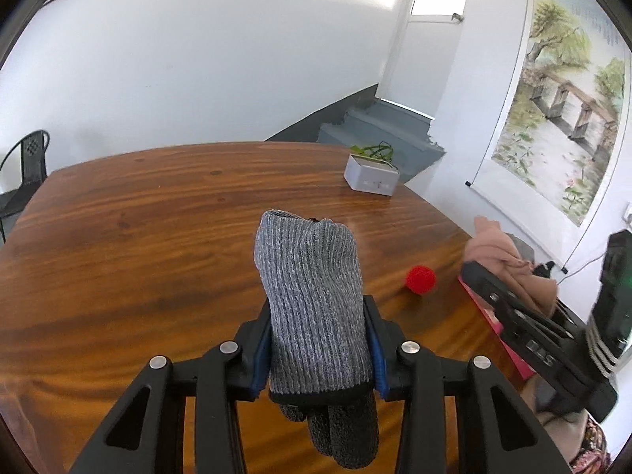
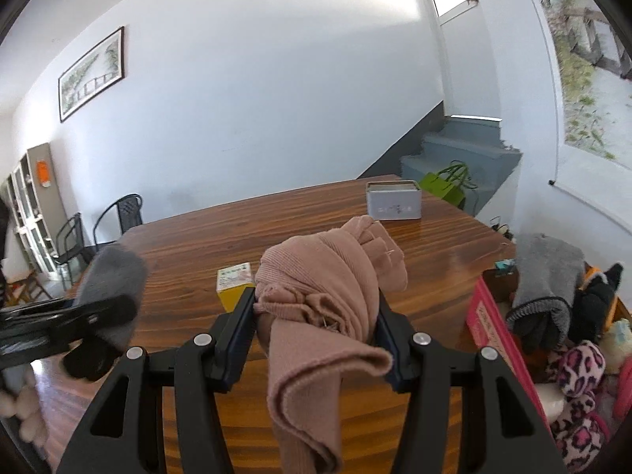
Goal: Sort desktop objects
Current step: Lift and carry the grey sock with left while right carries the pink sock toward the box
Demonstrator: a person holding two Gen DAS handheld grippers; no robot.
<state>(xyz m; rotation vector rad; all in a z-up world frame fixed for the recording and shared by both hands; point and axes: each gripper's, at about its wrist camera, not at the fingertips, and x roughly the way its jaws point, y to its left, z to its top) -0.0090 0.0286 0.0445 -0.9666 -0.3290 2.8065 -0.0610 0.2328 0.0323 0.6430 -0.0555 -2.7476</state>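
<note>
My left gripper (image 1: 318, 316) is shut on a grey knitted glove (image 1: 312, 296), held above the wooden table (image 1: 138, 237); its dark fingers hang down below the jaws. In the right wrist view that same gripper (image 2: 94, 308) appears blurred at the left with the grey glove (image 2: 114, 272). My right gripper (image 2: 316, 308) is shut on a knotted pink cloth (image 2: 328, 276) that droops over the jaws. Seen from the left wrist, the right gripper (image 1: 497, 288) sits at the right with the pink cloth (image 1: 497, 252).
A red ball (image 1: 421, 279) lies on the table. A white tin (image 2: 393, 200) stands at the far side, a yellow box (image 2: 234, 284) nearer. A pink box (image 2: 497, 335) at the right holds gloves and soft items. Chairs (image 2: 118, 213) stand beyond the table's left end.
</note>
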